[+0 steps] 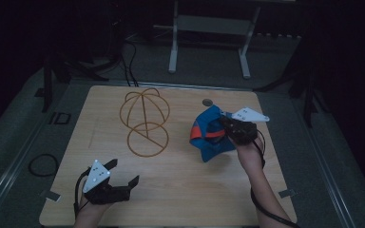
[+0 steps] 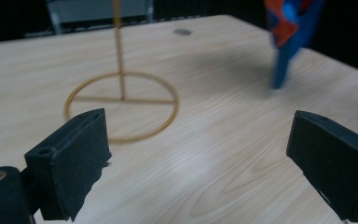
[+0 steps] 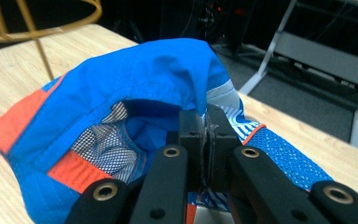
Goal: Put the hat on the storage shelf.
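A blue cap with orange panels and a mesh lining hangs just above the right half of the wooden table. My right gripper is shut on its fabric; in the right gripper view the jaws pinch the edge of the cap by the inner band. A gold wire hat stand rises left of centre. My left gripper hovers near the front left corner, open with nothing in it. In the left gripper view the wide-apart jaws face the stand's ring base and the cap.
A small dark round disc lies near the table's far edge. A white metal frame stands on the floor behind the table. A cable loop lies on the floor to the left.
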`<state>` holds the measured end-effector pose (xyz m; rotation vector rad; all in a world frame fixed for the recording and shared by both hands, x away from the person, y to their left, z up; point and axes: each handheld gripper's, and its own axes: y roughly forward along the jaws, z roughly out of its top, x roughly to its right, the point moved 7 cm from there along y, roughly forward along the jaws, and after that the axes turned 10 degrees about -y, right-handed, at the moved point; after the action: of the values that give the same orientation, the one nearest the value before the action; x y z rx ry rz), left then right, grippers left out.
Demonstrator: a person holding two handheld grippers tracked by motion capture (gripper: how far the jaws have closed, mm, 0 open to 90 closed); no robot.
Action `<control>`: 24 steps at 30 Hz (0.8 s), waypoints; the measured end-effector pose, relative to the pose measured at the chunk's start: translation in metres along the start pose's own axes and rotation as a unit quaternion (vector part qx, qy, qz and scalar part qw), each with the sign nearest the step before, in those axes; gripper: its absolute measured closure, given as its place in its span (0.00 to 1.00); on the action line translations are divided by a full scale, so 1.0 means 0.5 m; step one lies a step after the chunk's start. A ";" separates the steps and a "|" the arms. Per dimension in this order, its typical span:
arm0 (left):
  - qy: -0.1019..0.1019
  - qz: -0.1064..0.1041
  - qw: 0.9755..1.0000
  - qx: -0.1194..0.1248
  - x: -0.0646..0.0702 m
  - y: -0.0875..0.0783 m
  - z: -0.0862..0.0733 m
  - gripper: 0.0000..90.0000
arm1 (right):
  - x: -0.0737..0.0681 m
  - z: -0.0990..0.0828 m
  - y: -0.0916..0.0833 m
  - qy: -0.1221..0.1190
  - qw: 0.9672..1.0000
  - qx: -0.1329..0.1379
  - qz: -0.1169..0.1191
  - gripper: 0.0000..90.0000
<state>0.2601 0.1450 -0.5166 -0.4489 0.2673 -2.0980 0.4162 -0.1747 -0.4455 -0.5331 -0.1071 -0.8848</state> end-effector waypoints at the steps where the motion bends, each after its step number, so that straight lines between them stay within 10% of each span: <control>1: 0.006 -0.006 1.000 0.000 0.009 0.000 0.012 0.07 | -0.002 0.003 -0.006 -0.002 1.000 0.002 -0.001 0.97; 24: 0.068 -0.086 0.994 -0.005 0.184 0.112 0.276 0.08 | -0.076 0.059 -0.066 -0.049 0.998 0.042 0.005 0.97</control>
<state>0.3152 0.0353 -0.3920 -0.3465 0.3290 -2.3000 0.3708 -0.1504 -0.4182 -0.4976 -0.2311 -0.8408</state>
